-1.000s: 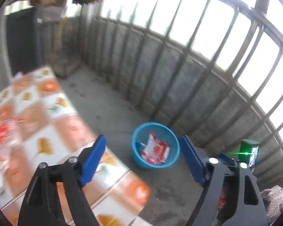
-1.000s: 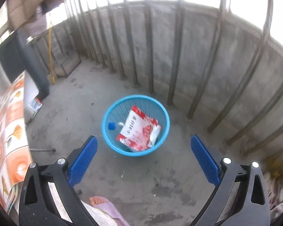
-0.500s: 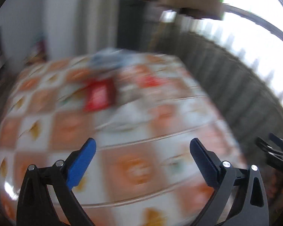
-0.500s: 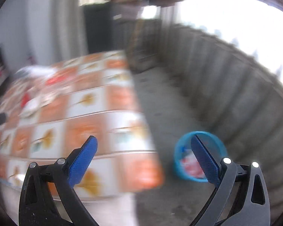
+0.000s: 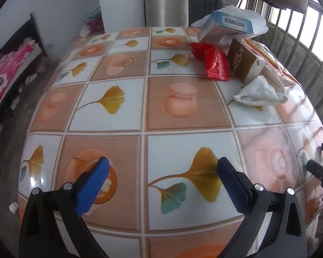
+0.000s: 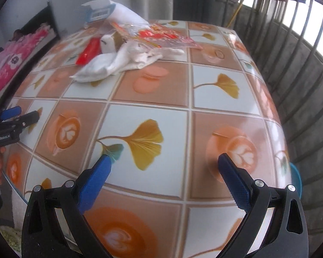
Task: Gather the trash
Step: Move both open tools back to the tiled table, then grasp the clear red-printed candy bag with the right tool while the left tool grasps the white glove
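Note:
A pile of trash lies at the far side of the tiled-pattern table [image 5: 183, 142]: a red wrapper [image 5: 216, 64], a brown box [image 5: 244, 64], a crumpled white tissue [image 5: 258, 93], a blue-and-white box [image 5: 228, 24] and a clear plastic bag [image 5: 277, 73]. My left gripper [image 5: 162, 163] hovers open and empty over the near tiles, well short of the pile. My right gripper [image 6: 164, 158] is also open and empty above the table [image 6: 152, 90]. In its view the tissue [image 6: 109, 64], red wrapper [image 6: 89, 51] and printed plastic bag [image 6: 161, 35] lie far left.
The blue basket's rim [image 6: 296, 178] peeks out beside the table's right edge, on the floor. A metal railing [image 6: 301, 49] runs along the right. A bed with a pink floral blanket [image 5: 2, 75] stands at the left. Each gripper shows at the edge of the other's view.
Both views have swung from the blue basket on the floor round to the table top. The left jaws have spread slightly wider. Both grippers stay empty.

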Available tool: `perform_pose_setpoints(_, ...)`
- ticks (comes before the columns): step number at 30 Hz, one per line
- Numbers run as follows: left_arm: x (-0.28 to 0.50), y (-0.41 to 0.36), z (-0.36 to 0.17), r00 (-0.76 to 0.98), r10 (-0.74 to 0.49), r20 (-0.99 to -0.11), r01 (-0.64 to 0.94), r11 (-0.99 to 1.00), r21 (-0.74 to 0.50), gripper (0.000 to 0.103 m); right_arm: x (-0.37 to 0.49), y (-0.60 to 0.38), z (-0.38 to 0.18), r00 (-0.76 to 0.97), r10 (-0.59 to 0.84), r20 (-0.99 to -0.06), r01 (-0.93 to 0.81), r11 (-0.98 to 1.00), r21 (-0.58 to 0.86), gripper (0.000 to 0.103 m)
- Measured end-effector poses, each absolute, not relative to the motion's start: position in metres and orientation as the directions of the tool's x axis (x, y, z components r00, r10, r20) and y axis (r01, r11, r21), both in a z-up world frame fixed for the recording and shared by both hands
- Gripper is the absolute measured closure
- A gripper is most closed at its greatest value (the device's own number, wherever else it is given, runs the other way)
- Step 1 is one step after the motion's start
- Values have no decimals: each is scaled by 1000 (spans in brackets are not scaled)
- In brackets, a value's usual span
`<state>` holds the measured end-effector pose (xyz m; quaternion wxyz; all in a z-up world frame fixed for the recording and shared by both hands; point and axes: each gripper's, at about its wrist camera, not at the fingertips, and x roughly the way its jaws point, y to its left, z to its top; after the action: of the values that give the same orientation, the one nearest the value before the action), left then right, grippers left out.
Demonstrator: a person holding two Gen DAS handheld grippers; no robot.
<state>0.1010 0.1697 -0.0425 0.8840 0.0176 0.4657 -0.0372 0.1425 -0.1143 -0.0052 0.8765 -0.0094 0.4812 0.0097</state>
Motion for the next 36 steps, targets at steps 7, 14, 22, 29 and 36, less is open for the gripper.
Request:
perform_pose_setpoints(7, 94, 172, -44, 580, -49, -813, 85, 996, 1, 5, 137, -112, -7, 561, 9, -828, -31, 999, -11, 7)
perform_pose_setpoints(14, 96, 172, -45, 589, -68, -805, 116, 993, 2, 5, 151, -116, -11, 545, 10, -838, -39, 999, -13, 7)
perform_pose_setpoints(22, 99, 176, -39, 586, -130, -799, 160, 986, -43, 5, 172, -135, 12, 516, 165, -840, -78, 986, 146, 7)
perform_pose_setpoints(29, 102, 159, -1, 662, -377, -648, 303, 925, -229, 14, 215, -185, 40, 562, 385, -732, 16, 880, 475, 17)
perform_pose_setpoints(36, 134, 96, 10, 587, -569, -576, 484, 817, -313, 34, 266, -217, 19, 538, 547, -641, 157, 682, 714, 38)
